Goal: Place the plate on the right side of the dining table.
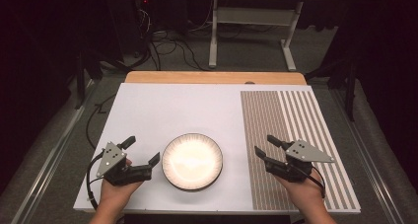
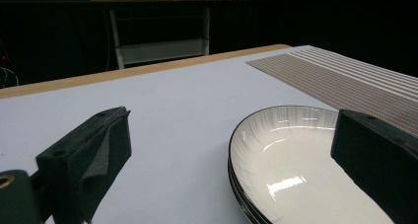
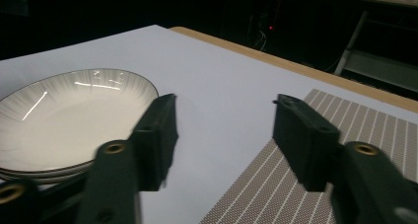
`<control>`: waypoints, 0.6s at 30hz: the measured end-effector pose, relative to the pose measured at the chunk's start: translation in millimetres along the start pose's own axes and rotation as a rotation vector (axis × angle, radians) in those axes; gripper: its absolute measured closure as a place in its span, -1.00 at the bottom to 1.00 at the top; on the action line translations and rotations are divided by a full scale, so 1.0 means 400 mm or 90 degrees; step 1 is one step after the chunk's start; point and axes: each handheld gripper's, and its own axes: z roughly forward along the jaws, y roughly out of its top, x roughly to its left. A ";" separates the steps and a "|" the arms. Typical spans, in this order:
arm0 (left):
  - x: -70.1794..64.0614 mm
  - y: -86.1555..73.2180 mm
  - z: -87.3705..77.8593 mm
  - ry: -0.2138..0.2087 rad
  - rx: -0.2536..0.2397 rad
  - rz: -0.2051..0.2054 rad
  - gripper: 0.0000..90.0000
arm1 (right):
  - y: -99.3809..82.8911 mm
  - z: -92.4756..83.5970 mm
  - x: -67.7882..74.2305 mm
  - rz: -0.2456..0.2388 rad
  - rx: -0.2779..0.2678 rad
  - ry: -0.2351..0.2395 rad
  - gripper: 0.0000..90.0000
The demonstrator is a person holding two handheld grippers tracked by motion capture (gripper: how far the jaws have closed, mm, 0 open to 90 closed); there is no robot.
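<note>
So the plates (image 1: 192,161) sit stacked near the front middle of the white tabletop (image 1: 162,110), right between both hands, easy reach for either. The left gripper (image 1: 143,150) is wide open with one jaw right by the rim, the other out over bare tabletop, looks lined up to straddle the edge. The right gripper (image 1: 264,147) is empty, jaws about half open, hanging over the striped mat (image 1: 296,135) just beside the plates. My guess: the mat is where a plate goes.
</note>
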 end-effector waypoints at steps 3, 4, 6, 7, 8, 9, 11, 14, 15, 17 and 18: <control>0.002 0.001 0.000 -0.003 0.001 -0.002 -0.96 | 0.013 0.015 0.010 -0.012 0.010 0.004 0.35; 0.002 0.000 0.001 -0.004 0.000 -0.004 -0.97 | 0.022 0.026 0.016 -0.019 0.013 0.006 0.45; 0.003 0.000 0.001 -0.006 0.002 -0.004 -0.98 | 0.027 0.032 0.021 -0.023 0.015 0.009 0.49; 0.001 0.000 0.002 -0.009 0.003 -0.001 -0.98 | 0.035 0.046 0.030 -0.028 0.020 0.014 0.56; 0.000 0.000 0.002 -0.009 0.003 0.001 -0.99 | 0.039 0.054 0.035 -0.032 0.022 0.019 0.60; 0.000 0.000 0.002 -0.009 0.003 0.001 -0.99 | 0.039 0.054 0.035 -0.032 0.022 0.019 0.60; -0.001 0.001 0.002 -0.010 0.001 0.002 -0.99 | 0.046 0.068 0.044 -0.034 0.029 0.026 0.66; -0.001 0.000 0.002 -0.011 0.003 0.003 -0.99 | 0.056 0.094 0.059 -0.032 0.045 0.040 0.77; -0.001 0.000 0.002 -0.011 0.003 0.003 -0.99 | 0.056 0.094 0.059 -0.032 0.045 0.040 0.77; -0.001 0.000 0.003 -0.010 0.002 0.002 -0.99 | 0.060 0.110 0.070 -0.031 0.058 0.052 0.87; -0.001 -0.001 0.003 -0.008 -0.001 0.002 -0.99 | 0.060 0.115 0.072 -0.036 0.063 0.055 0.90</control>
